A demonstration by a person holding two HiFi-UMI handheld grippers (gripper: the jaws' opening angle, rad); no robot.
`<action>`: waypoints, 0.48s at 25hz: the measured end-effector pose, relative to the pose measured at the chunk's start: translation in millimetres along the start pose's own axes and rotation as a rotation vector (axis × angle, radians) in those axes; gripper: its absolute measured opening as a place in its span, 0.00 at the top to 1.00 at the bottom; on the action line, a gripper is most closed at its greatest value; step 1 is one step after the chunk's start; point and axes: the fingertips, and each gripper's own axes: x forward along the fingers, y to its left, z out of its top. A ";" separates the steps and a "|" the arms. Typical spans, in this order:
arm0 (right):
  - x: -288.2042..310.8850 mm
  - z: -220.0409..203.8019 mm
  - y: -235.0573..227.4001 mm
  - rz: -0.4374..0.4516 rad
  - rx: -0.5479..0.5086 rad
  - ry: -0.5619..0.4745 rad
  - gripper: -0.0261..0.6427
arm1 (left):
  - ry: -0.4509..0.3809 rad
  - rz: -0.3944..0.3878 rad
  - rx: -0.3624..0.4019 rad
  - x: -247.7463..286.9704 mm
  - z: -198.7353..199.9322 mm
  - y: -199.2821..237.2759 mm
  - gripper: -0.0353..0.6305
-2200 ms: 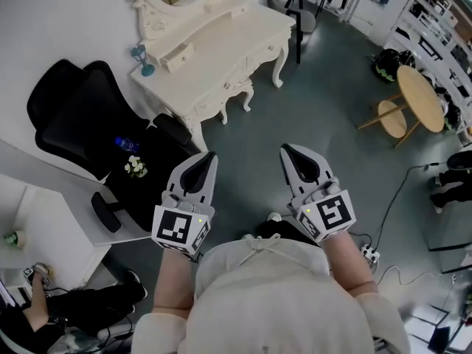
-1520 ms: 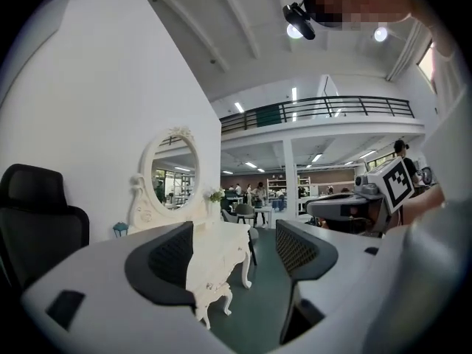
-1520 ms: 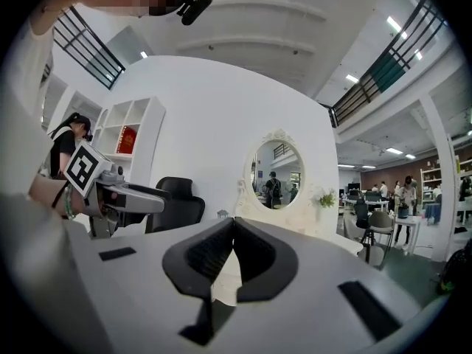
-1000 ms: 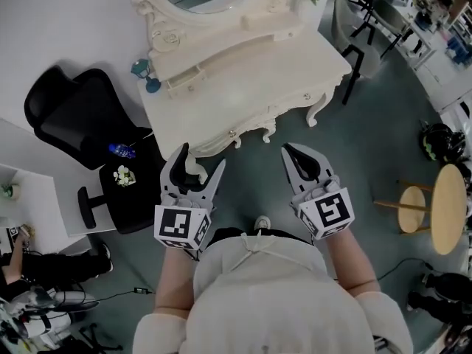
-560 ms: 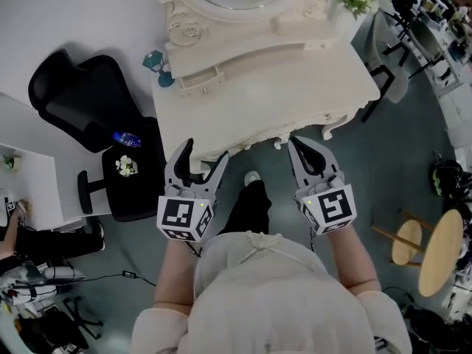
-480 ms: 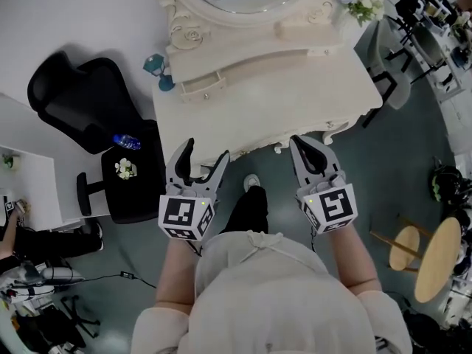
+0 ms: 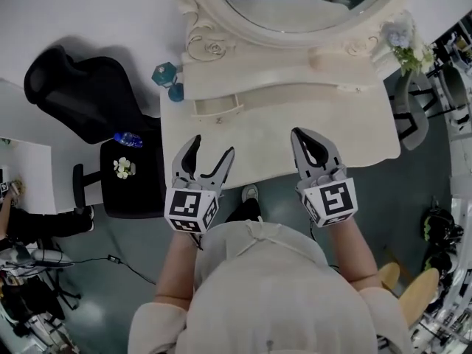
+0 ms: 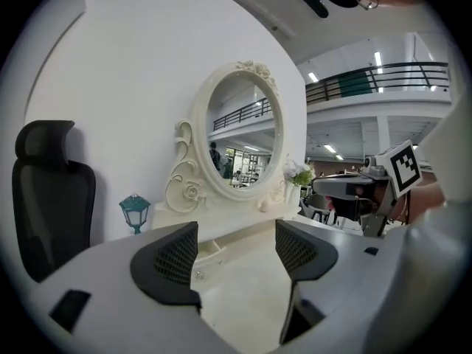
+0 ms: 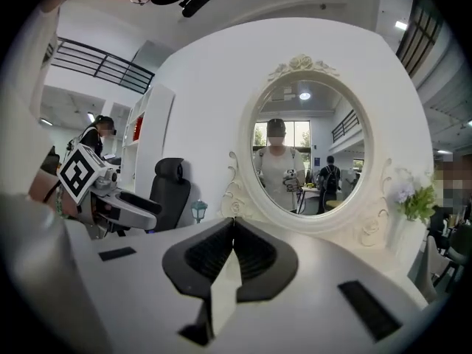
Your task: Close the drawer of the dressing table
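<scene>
The white dressing table (image 7: 324,127) fills the upper middle of the head view, under its oval mirror (image 7: 306,6). A small drawer (image 7: 217,108) in the raised back tier, left of centre, stands pulled out a little; it also shows between the left jaws as the drawer (image 8: 209,248). My left gripper (image 7: 212,147) is open and empty, over the table's front edge, short of the drawer. My right gripper (image 7: 301,134) is shut on nothing, over the tabletop to the right. The left gripper (image 8: 236,253) faces the mirror (image 8: 243,139); the right gripper (image 9: 234,231) faces the mirror (image 9: 306,157).
A teal lantern (image 7: 167,77) stands at the table's back left corner, and flowers (image 7: 409,44) at the back right. A black office chair (image 7: 74,94) to the left carries a blue bottle (image 7: 127,139) and a small bouquet (image 7: 122,168). A seated person (image 7: 18,220) is at the far left.
The person has walked up to the dressing table, and both grippers now reach over its front edge. The left gripper, shut 2.2 s ago, has stood open since. The right stays shut.
</scene>
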 end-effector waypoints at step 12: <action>82.0 -32.4 -8.6 0.195 -0.017 0.026 0.95 | 0.101 0.080 -0.078 55.7 -43.3 27.4 0.45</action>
